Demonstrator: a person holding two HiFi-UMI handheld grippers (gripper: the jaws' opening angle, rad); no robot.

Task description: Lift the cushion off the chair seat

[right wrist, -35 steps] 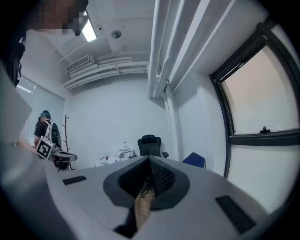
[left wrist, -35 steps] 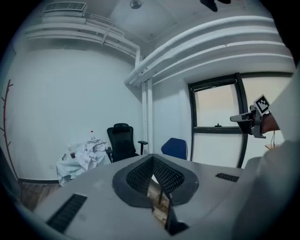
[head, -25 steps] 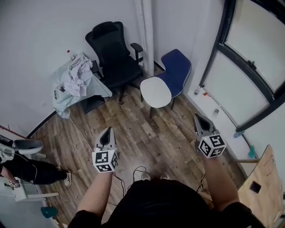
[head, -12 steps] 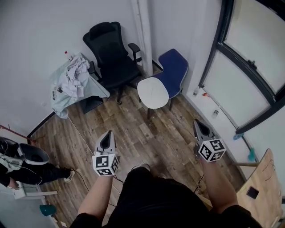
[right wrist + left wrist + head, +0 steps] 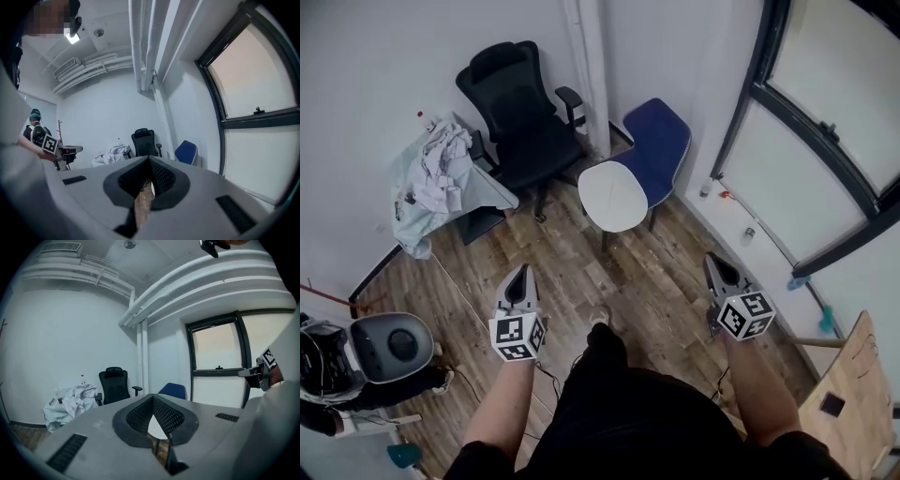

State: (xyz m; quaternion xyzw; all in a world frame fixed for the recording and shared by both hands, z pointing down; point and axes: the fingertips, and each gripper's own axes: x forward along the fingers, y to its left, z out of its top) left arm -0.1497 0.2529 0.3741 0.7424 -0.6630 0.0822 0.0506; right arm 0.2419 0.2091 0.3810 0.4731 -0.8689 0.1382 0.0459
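Observation:
A round white cushion (image 5: 614, 195) lies on the seat of a blue chair (image 5: 661, 141) that stands by the wall, beside the window. My left gripper (image 5: 521, 275) hangs over the wood floor, well short of the chair, its jaws shut and empty. My right gripper (image 5: 713, 260) is level with it on the right, also shut with nothing held. In the left gripper view the cushion (image 5: 157, 426) shows as a white patch behind the closed tips, with the blue chair (image 5: 172, 389) above them. The right gripper view has the blue chair (image 5: 186, 152) far ahead.
A black office chair (image 5: 516, 103) stands left of the blue one, past a white wall pipe (image 5: 586, 75). A low table with crumpled cloth (image 5: 436, 169) sits further left. A person with a grey device (image 5: 384, 347) is at the lower left. A wooden board (image 5: 853, 394) leans at the right.
Both grippers have moved forward over the floor with jaws still shut. The chair and cushion sit lower and further left in the head view. The person's grey device has come into fuller view.

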